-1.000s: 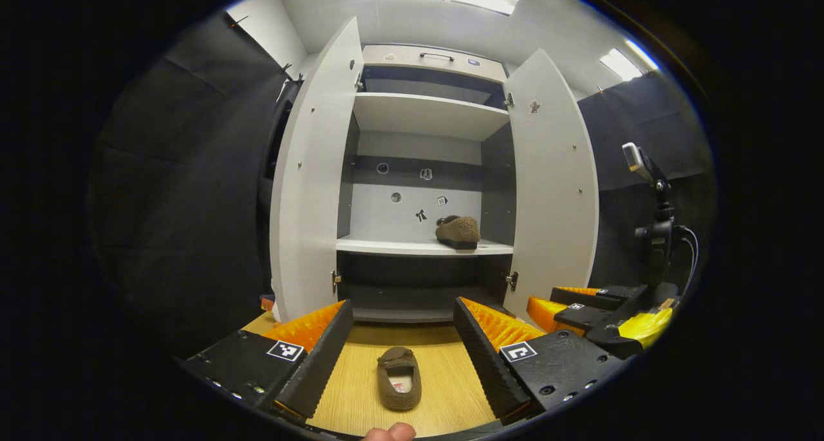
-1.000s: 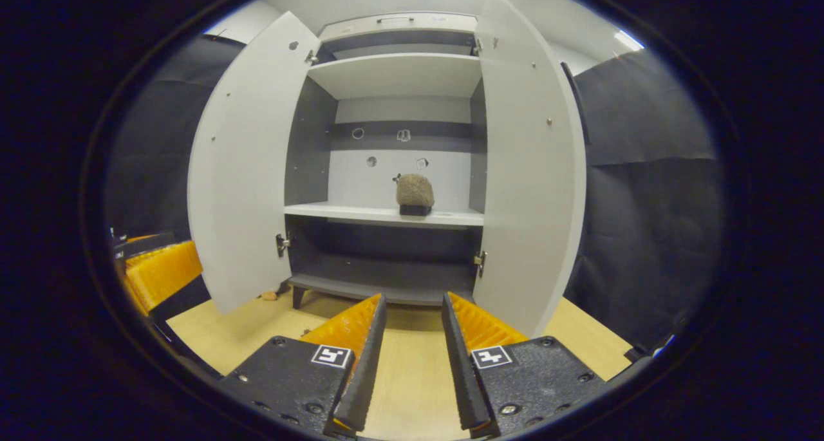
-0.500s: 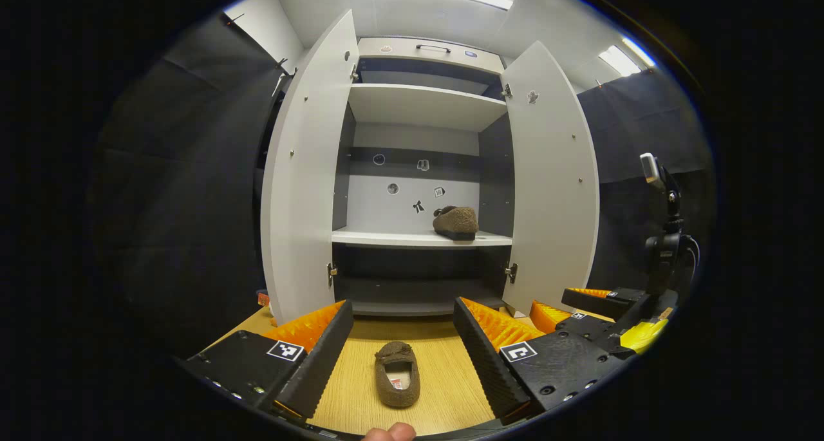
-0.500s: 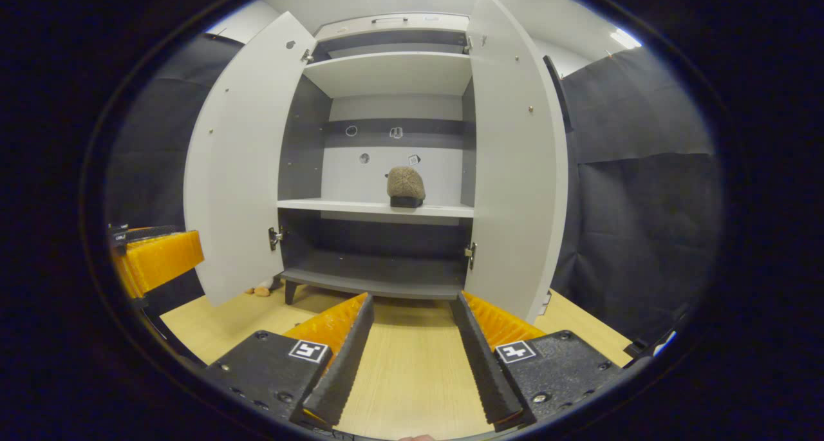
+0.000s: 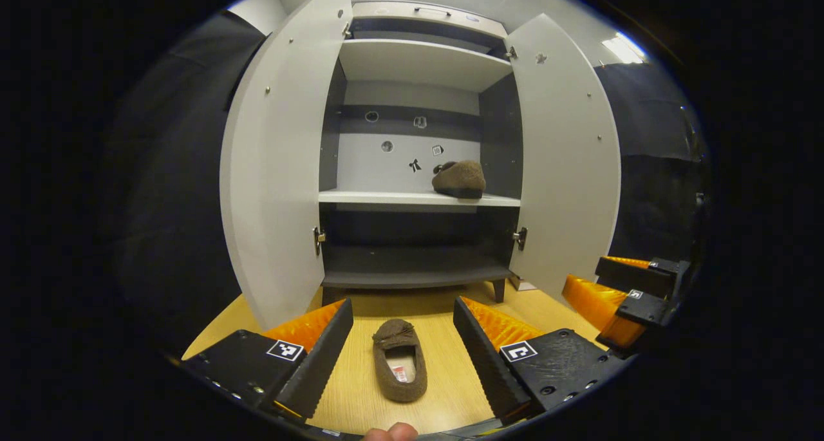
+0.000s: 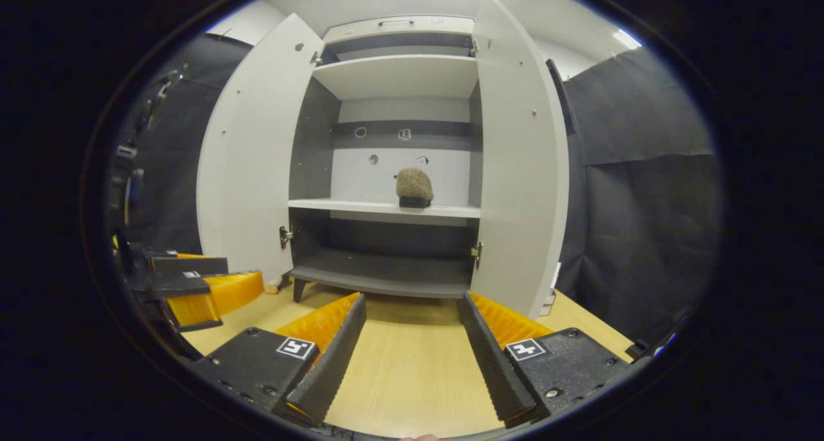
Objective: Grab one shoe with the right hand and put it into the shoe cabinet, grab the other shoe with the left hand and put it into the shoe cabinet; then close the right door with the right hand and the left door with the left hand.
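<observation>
One brown slipper (image 5: 459, 179) sits on the cabinet's middle shelf (image 5: 386, 197). The other slipper (image 5: 400, 359) lies on the floor between my left gripper (image 5: 403, 338) fingers, jaws released. My right gripper (image 6: 411, 341) is released too, and both doors are unclosed.

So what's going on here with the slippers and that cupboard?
A person is putting shoes away using a hand-held gripper in each hand. One brown slipper already sits on the middle shelf of the shoe cabinet, both doors open. The left hand-held gripper hangs open over the second slipper on the floor. The right hand-held gripper is open and empty.
</observation>
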A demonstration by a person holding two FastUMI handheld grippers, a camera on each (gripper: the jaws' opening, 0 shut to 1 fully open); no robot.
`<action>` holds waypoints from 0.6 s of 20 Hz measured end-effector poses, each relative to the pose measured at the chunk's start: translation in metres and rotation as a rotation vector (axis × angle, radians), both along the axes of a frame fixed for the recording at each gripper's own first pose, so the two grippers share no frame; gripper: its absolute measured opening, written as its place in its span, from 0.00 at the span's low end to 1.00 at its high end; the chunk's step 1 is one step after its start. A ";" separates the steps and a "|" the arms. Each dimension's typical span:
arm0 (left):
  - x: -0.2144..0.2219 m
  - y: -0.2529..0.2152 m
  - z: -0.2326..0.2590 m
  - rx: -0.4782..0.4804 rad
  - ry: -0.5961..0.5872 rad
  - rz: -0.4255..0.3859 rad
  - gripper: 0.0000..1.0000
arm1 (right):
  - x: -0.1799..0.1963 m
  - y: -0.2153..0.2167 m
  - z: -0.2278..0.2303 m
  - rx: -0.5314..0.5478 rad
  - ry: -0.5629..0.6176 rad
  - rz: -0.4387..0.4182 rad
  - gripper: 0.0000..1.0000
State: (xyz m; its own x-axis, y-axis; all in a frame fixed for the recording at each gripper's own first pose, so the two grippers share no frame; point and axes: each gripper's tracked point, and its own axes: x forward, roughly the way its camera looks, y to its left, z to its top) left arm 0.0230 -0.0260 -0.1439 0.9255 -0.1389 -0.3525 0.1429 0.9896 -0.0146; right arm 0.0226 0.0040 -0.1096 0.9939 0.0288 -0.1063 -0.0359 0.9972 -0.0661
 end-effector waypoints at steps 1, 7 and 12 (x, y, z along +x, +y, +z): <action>0.004 0.001 -0.013 -0.007 0.034 0.002 0.95 | -0.001 -0.001 0.000 0.002 0.004 -0.001 0.93; 0.013 0.017 -0.096 -0.046 0.266 0.034 0.95 | -0.005 -0.010 -0.011 0.000 0.039 -0.019 0.93; 0.017 0.035 -0.152 -0.077 0.426 0.115 0.96 | -0.004 -0.018 -0.016 0.001 0.066 -0.036 0.93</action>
State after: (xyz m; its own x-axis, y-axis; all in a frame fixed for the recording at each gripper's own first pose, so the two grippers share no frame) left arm 0.0404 0.0091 -0.2962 0.7110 -0.0842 -0.6981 -0.0030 0.9924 -0.1227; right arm 0.0181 -0.0142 -0.1259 0.9851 -0.0071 -0.1716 -0.0040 0.9980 -0.0639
